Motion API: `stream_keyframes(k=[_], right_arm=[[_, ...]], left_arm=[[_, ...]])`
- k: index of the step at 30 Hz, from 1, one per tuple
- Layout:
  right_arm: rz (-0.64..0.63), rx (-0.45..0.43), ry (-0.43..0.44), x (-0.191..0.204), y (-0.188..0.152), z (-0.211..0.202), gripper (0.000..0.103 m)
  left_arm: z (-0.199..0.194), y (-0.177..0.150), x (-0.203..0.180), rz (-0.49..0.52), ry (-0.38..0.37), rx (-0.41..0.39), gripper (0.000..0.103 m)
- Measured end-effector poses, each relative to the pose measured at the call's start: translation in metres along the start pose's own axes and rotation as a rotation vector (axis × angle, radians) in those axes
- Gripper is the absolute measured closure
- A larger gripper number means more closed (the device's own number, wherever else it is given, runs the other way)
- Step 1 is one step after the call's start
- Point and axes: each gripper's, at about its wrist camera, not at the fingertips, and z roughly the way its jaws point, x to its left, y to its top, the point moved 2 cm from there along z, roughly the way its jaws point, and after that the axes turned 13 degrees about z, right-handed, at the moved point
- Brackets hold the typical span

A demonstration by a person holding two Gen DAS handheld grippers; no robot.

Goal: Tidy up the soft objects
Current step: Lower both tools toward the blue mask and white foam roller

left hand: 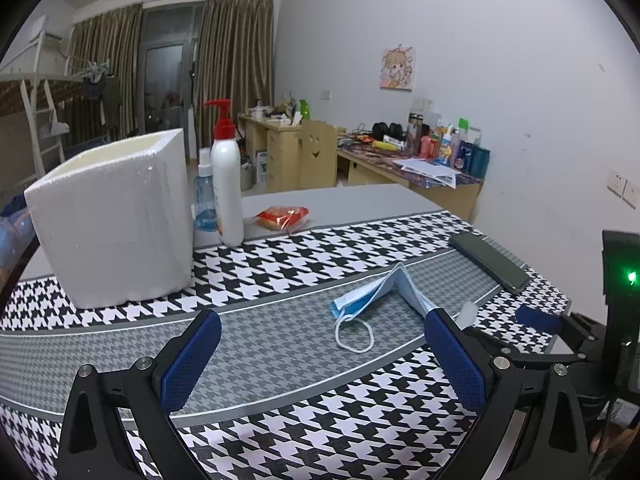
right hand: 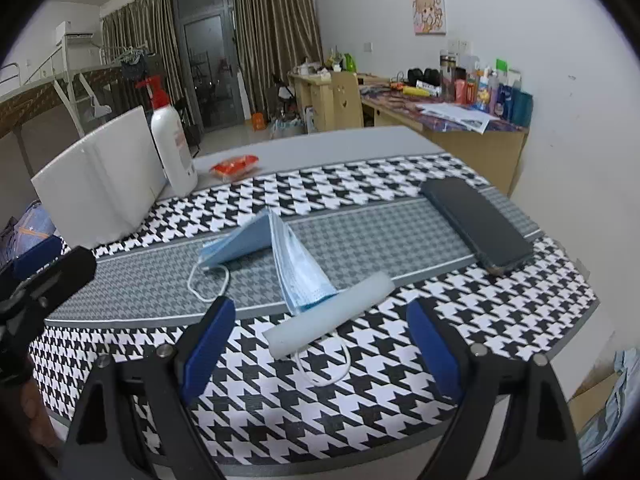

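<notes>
A blue face mask stands folded like a tent on the houndstooth cloth, its ear loop lying flat. A white foam stick lies on the mask's near corner. A white foam box stands open-topped at the left. My left gripper is open, low over the cloth, the mask just ahead between its fingers. My right gripper is open too, with the foam stick lying just beyond its blue pads.
A dark phone lies at the right of the cloth. A white pump bottle, a blue spray bottle and a red snack packet stand behind. The table edge runs close on the right.
</notes>
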Motion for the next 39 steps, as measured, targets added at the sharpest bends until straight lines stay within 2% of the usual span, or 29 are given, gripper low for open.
stream_keyframes(k=[16, 23, 26, 28, 31, 39], right_arm=[[-0.018, 0.112, -0.063, -0.003, -0.013, 0.042, 0.012], [-0.015, 0.140, -0.044, -0.002, -0.016, 0.042, 0.012], [-0.015, 0.133, -0.041, -0.006, -0.017, 0.036, 0.022], [-0.013, 0.139, -0.035, -0.010, -0.017, 0.033, 0.036], [-0.010, 0.151, -0.025, -0.016, -0.017, 0.029, 0.046], [0.017, 0.148, -0.030, -0.039, -0.021, 0.018, 0.048]], left_arm=[[0.020, -0.006, -0.005, -0.005, -0.012, 0.045, 0.001], [0.027, -0.006, -0.008, -0.013, -0.024, 0.065, 0.001], [0.030, -0.005, -0.013, -0.006, -0.026, 0.076, 0.001], [0.033, -0.005, -0.016, -0.003, -0.030, 0.085, 0.001], [0.036, -0.005, -0.021, 0.002, -0.038, 0.092, 0.001], [0.047, 0.001, -0.033, 0.043, -0.043, 0.120, 0.001]])
